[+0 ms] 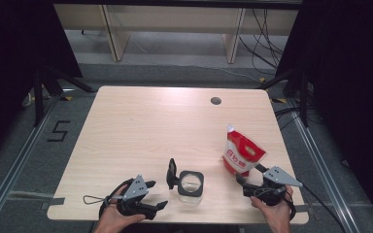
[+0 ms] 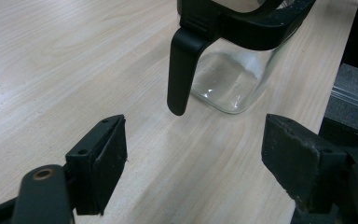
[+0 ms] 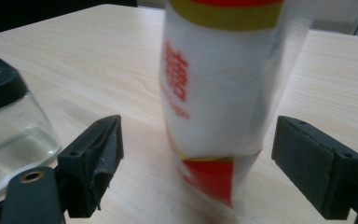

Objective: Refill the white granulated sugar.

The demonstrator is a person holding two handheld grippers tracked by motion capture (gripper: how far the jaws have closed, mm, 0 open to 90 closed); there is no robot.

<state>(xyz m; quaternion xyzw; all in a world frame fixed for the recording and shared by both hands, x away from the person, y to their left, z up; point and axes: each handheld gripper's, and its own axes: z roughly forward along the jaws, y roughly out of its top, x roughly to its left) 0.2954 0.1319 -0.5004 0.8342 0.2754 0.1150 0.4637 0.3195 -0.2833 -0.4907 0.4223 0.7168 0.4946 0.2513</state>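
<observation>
My left gripper (image 1: 159, 194): lower left of the high view, held in my hand; its 2 jaws stand wide apart, gripping nothing.
My right gripper (image 1: 248, 179): lower right of the high view; 2 jaws spread wide, empty, pointing at the pouch.
Square clear glass jar with a black rim and raised black flip lid (image 1: 191, 184): low centre of the high view, near the bench's front edge, between my 2 grippers; in the left gripper view it sits just beyond my jaws at upper centre (image 2: 228, 74).
Red and white plastic stand-up pouch (image 1: 242, 153): right of the jar, upright; in the right gripper view it rises between my open jaws (image 3: 219, 93), not touched.
Pale wooden bench (image 1: 141, 126): carries both.
</observation>
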